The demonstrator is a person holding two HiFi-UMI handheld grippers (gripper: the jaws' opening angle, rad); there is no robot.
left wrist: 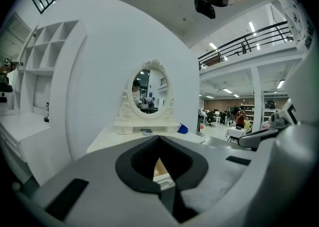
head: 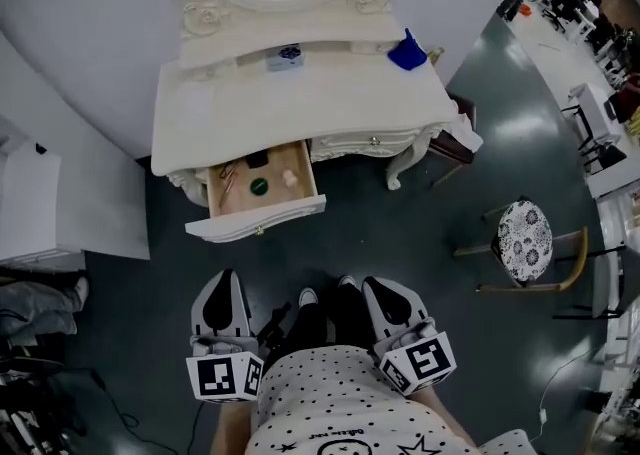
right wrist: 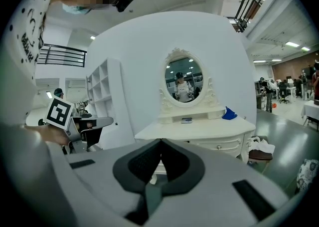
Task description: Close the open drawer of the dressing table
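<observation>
**Drawer open, both grippers well short of it**

Status: the drawer [head: 262,186] is pulled out under the front-left corner of the counter [head: 300,93] of the dressing table [head: 372,143]. The left gripper [head: 224,278] and right gripper [head: 372,283] are held low, near the person's shoes. Bare floor [head: 400,233] lies between them and the drawer front [head: 255,220]. The fingers are together on both grippers, with nothing between them.

Risks, as judgement:
- A push at one end of the curved drawer front probably skews the drawer and jams it on its runners. Contact should land at the middle, by the knob [head: 259,231].
- Closed fingers give a narrow contact, which could slip off the rounded front and drop below or ride over it.
- A hard shove likely rattles the loose things inside: a green round thing [head: 259,185], some thin sticks and a pale lump.
- The right gripper lines up nearer the counter's middle than the drawer. It would have to shift left or stay out.

Views:
- Only the head view shows the drawer's inside, its contents and the gap across the floor. It also shows the stool [head: 525,240] well off to the right.
- The left gripper view shows just a sliver of drawer wood below its fingertips [left wrist: 159,138]. It also shows the mirror [left wrist: 148,91] upright.
- The right gripper view [right wrist: 160,142] sees the shut middle drawer [right wrist: 219,146] and a cloth [right wrist: 260,146] by the counter's right edge. It does not show the open drawer clearly.
</observation>
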